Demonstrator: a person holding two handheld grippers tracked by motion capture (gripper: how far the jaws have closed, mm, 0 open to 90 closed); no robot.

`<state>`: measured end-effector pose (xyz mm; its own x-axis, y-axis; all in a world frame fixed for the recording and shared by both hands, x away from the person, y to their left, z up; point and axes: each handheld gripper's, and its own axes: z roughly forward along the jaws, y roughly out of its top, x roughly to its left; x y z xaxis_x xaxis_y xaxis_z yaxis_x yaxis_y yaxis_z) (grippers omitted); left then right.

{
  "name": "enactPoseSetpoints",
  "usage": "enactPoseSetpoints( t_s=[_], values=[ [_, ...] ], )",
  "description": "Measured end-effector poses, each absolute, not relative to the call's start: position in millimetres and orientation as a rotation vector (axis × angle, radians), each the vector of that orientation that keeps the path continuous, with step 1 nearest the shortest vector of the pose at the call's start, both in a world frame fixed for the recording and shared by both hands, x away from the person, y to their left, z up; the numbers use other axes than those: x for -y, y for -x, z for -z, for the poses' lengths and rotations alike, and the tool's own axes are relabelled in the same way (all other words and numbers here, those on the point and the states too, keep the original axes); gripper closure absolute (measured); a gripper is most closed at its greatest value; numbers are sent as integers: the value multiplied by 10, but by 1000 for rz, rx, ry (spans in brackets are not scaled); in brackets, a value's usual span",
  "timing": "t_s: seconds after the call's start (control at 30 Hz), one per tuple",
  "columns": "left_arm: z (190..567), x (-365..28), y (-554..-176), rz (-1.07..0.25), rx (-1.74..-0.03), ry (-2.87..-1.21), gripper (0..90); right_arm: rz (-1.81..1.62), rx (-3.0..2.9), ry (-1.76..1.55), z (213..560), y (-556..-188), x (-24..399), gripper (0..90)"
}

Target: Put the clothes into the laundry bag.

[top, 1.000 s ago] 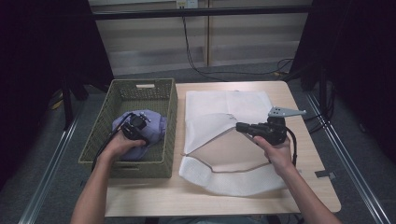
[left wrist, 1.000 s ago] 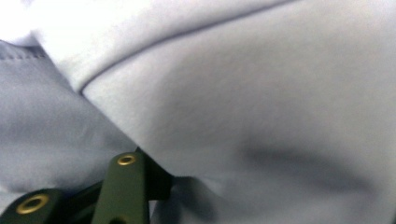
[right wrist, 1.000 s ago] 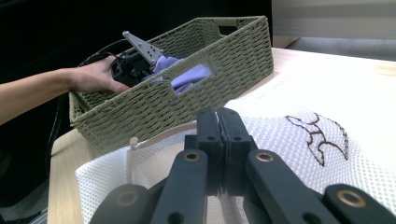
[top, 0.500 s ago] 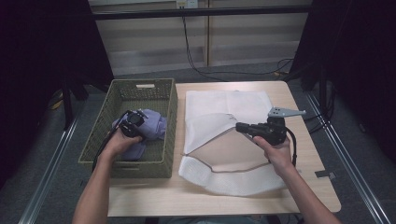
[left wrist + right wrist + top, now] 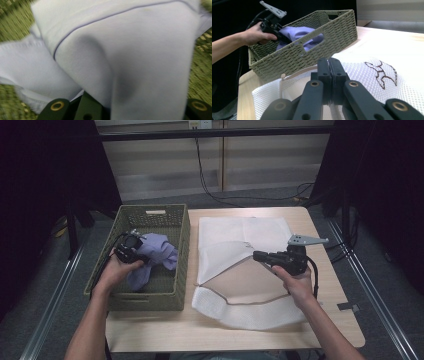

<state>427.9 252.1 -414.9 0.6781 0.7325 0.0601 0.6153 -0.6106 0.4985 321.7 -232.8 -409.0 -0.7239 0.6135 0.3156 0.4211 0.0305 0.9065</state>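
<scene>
L gripper [image 5: 134, 251]: jaws have just been closing, and they're now clamped on a fold of the lilac garment [image 5: 156, 256], which sits inside the woven basket [image 5: 180, 227]. In the left gripper view the cloth [image 5: 130, 55] drapes right over the jaws, basket weave blurred around it. Part of the garment hangs from the grip; the rest lies on the basket floor below and toward the person.

R gripper [image 5: 261, 256]: jaws pressed together on the rim of the white mesh laundry bag [image 5: 250, 232], holding the bag mouth lifted. In the right gripper view the closed jaws pinch the piped edge of the mesh [image 5: 372, 82]; the basket [image 5: 329, 37] stands just beyond the tips, w/ the L gripper [image 5: 280, 37] and garment [image 5: 297, 32] in it. The bag lies flat on the table [image 5: 330, 315], right beside the basket.

Handling, judged:
- Garment looks light, soft, floppy, no stiffness. It'll sag and trail from any single pinch, so loose ends could snag on the basket wall on the way out.
- Smooth fabric, maybe a bit slippery; thin single-layer pinch may slide. Better to take a bunched fold or seam near the middle, so less dangles.
- Not fragile.
- Mesh bag also limp; mouth stays open only while R holds the rim up.
- Likely step: lift garment clear of basket, carry to bag mouth.
</scene>
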Motion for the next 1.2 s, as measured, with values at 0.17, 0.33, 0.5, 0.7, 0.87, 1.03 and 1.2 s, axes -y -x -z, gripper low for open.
enactPoseSetpoints(
  t_s=[0.17,0.33,0.5,0.7,0.87,1.03,1.2],
  values=[
    [3998,-2576,-4151,-390,-1007,-2356,799,-1775,-2129,-1088,4087,-3215,2331,887],
    [3886,-2656,-4099,-417,-1008,-2274,799,-1776,-2124,-1087,4082,-3209,2328,887],
    [3842,-2712,-4081,-413,-1024,-2209,799,-1775,-2126,-1082,4090,-3206,2321,887],
    [3862,-2770,-4017,-400,-1059,-2080,803,-1777,-2118,-1083,4086,-3199,2327,887],
    [3818,-2810,-3988,-424,-1057,-2031,803,-1780,-2119,-1083,4086,-3202,2323,887],
    [3808,-2876,-3958,-431,-1049,-1982,803,-1780,-2121,-1079,4087,-3199,2316,887],
    [3730,-2932,-3923,-446,-1030,-1929,802,-1785,-2118,-1075,4087,-3195,2325,887]
  ],
)
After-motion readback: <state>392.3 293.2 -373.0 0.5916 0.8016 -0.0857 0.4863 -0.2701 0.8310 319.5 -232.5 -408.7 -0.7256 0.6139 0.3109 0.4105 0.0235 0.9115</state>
